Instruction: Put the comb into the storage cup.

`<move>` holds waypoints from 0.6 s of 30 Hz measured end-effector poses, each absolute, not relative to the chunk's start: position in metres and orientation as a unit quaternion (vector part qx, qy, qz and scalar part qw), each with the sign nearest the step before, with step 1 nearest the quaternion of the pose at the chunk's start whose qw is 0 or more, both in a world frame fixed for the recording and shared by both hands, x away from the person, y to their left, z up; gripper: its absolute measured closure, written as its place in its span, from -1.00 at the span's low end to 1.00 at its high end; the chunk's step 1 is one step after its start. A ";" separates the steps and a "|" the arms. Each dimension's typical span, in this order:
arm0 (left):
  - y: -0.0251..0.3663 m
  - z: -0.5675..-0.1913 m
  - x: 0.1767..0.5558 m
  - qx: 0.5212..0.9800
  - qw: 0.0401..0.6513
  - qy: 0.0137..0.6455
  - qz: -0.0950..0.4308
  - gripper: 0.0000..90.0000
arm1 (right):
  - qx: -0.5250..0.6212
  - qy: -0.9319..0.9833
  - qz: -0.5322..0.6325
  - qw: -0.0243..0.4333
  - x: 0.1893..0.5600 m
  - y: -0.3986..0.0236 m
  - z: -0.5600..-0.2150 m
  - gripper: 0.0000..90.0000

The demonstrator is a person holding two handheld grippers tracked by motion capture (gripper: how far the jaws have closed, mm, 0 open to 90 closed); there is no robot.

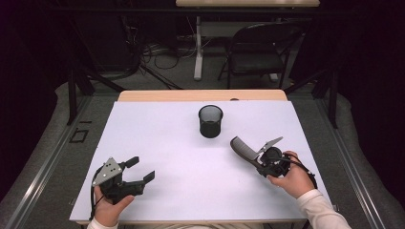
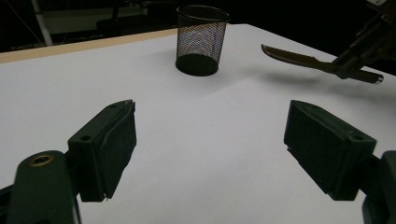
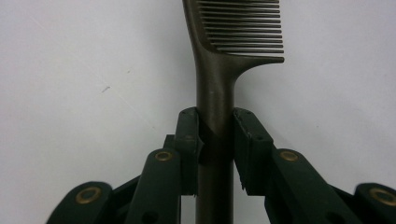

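Right gripper (image 3: 215,135), lower right of high view, jaws clamped on handle of dark plastic comb (image 3: 224,56); fine straight teeth, top cut off in right gripper view. Left gripper (image 2: 210,144) lower left, jaws spread wide, nothing between. Black wire-mesh cup (image 1: 210,121), cylindrical, upright at centre top of white table (image 1: 167,138). No legible writing.

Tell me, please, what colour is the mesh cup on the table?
Black wire mesh cup, clearest in the left gripper view.
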State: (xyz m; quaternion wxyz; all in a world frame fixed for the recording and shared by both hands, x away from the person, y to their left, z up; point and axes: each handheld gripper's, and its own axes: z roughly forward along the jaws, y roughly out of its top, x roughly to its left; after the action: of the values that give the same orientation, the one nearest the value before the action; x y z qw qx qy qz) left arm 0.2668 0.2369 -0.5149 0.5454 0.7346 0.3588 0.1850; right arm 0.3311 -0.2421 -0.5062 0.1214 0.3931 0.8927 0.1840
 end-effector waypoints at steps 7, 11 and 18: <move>0.237 -0.513 0.266 0.731 0.548 0.360 0.188 -0.58 | 0.388 0.887 0.207 0.142 0.326 -0.237 -0.505 0.62; 0.237 -0.513 0.266 0.731 0.550 0.359 0.185 -0.51 | 0.386 0.885 0.215 0.149 0.322 -0.235 -0.502 0.62; 0.238 -0.512 0.266 0.728 0.551 0.364 0.184 -0.45 | 0.383 0.879 0.236 0.157 0.315 -0.230 -0.497 0.62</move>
State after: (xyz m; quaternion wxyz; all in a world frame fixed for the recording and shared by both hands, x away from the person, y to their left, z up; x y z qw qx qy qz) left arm 0.2658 0.2379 -0.5120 0.5509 0.7282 0.3642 0.1836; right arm 0.3145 -0.2301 -0.4975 0.1571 0.3829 0.8792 0.2360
